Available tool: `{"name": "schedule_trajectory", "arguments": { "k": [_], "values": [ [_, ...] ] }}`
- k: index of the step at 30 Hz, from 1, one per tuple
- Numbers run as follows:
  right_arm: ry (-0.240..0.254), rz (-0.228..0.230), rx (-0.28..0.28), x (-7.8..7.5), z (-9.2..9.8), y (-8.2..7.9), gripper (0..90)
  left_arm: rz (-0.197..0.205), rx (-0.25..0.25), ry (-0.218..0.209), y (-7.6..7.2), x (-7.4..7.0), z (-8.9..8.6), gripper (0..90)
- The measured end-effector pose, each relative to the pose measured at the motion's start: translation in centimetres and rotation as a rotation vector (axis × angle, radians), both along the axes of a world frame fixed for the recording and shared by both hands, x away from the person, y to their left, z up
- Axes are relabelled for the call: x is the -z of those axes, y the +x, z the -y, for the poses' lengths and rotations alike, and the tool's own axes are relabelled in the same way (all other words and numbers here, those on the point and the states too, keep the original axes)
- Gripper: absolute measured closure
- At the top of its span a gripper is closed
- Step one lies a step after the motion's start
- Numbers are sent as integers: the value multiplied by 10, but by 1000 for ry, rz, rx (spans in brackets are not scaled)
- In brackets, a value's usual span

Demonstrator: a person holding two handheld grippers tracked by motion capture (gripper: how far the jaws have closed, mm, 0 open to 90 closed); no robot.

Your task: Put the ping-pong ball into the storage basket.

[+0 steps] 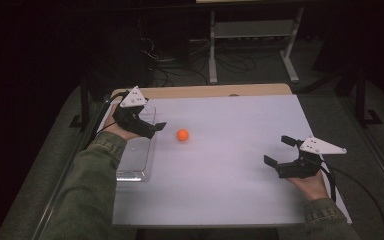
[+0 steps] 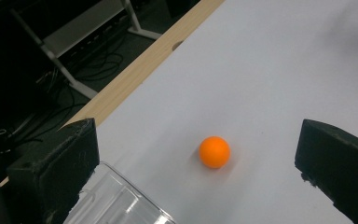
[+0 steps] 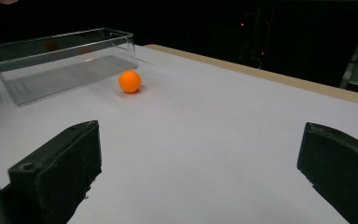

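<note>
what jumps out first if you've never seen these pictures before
The bright orange ball stands out at once, lying alone on the white table, left of centre. Just left of it the left claw hangs open over a clear plastic box at the table's left edge, pointing toward the ball. The right claw waits open near the right edge, well away from the ball.

Between my left gripper (image 1: 152,127) and the orange ball (image 1: 182,135) the counter (image 1: 230,165) lies bare, so my spread jaws can pass straight to it. The clear box (image 1: 135,155) along the counter's left edge blocks that side, just beside the ball. From my right gripper (image 1: 280,152) near the right edge, open surface runs unbroken to the ball.
</note>
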State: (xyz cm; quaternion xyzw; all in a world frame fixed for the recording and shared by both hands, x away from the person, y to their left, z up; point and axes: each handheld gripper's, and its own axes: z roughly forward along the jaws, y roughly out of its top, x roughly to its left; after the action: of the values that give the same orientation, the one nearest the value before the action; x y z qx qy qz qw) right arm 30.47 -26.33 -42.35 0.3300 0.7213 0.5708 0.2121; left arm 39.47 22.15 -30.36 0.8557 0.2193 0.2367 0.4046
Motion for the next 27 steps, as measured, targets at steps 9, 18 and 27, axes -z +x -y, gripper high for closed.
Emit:
{"name": "schedule_trajectory", "arguments": {
  "k": [9, 18, 27],
  "values": [
    [-3, 0, 1, 0, 0, 0, 0, -18, 20, 32, 9, -2, 9, 0],
    [-3, 0, -2, 0, 0, -1, 0, -53, 46, 67, 21, 3, 21, 0],
    [-11, 0, -7, 0, -1, -1, 0, -94, 103, 108, 31, 5, 39, 0]
  ]
}}
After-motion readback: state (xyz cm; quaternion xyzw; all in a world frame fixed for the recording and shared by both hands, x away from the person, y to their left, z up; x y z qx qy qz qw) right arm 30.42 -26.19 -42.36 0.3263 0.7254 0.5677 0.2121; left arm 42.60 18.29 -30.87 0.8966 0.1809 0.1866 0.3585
